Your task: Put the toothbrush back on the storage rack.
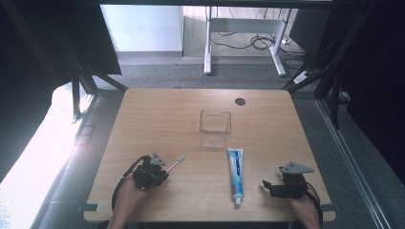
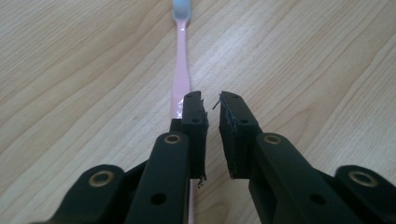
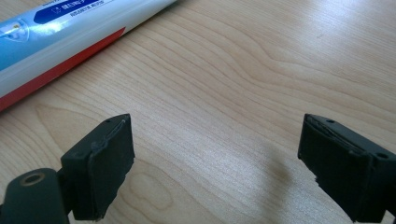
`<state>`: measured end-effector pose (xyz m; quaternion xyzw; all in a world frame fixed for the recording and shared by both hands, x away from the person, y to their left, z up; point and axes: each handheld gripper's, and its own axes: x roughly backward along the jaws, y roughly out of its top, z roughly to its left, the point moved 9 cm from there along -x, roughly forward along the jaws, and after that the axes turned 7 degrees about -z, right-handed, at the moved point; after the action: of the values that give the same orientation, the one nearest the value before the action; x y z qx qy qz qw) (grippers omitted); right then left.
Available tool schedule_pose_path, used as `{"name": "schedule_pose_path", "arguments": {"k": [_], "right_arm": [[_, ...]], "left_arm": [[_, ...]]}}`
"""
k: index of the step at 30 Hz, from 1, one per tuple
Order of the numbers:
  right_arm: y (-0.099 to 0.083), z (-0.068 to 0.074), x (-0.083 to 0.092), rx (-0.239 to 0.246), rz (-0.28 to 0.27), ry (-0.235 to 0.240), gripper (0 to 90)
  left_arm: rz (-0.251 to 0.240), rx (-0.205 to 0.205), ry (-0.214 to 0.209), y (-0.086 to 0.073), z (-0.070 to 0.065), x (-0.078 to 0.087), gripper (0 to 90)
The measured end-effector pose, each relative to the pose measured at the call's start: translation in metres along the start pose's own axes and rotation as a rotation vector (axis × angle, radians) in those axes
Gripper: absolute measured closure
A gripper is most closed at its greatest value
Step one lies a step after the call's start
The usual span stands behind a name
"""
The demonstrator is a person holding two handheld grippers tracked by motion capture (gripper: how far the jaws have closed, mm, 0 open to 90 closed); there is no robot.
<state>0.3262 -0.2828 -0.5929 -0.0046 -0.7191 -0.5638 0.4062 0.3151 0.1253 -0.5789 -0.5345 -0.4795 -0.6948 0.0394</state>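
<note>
the left gripper (image 1: 161, 172) sits low over the near left part of the wooden table (image 1: 267, 124), right at the handle end of a pink toothbrush (image 1: 175, 164). in the left gripper view the toothbrush (image 2: 180, 79) lies flat on the wood and runs straight away from the jaws to its pale bristle head at the top edge. the jaws stand a narrow gap apart; the handle passes under the left-hand jaw rather than through the gap, and the pads do not press on it, though whether that jaw touches the handle is hard to tell from this angle.

the right gripper (image 1: 265, 185) rests at the near right corner with its jaws spread wide and bare wood between them. a blue and white toothpaste tube (image 1: 235, 172) lies near it toward the middle of the table, cap pointing at the person; in the right gripper view the toothpaste tube (image 3: 70, 32) crosses the upper left corner, clear of both jaws.

a clear plastic cup (image 1: 215, 126) stands beyond the tube, near the table's middle.
</note>
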Motion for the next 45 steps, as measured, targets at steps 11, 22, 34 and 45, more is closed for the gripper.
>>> {"name": "schedule_pose_path", "arguments": {"k": [11, 22, 34, 45], "right_arm": [[0.000, 0.001, -0.001, -0.001, 0.002, 0.004, 10.8], [-0.001, 0.001, -0.001, -0.004, 0.004, 0.007, 10.9], [-0.001, 0.001, -0.001, -0.004, 0.004, 0.010, 11.0], [-0.001, 0.000, -0.001, -0.005, 0.003, 0.011, 11.1]], "left_arm": [[0.067, 0.015, 0.001, 0.003, 0.014, 0.009, 72.7], [0.185, 0.006, 0.000, 0.007, 0.023, 0.000, 67.4], [0.286, -0.011, -0.027, 0.012, 0.019, -0.013, 67.7], [0.364, -0.001, -0.043, 0.013, 0.016, -0.022, 72.7]]}}
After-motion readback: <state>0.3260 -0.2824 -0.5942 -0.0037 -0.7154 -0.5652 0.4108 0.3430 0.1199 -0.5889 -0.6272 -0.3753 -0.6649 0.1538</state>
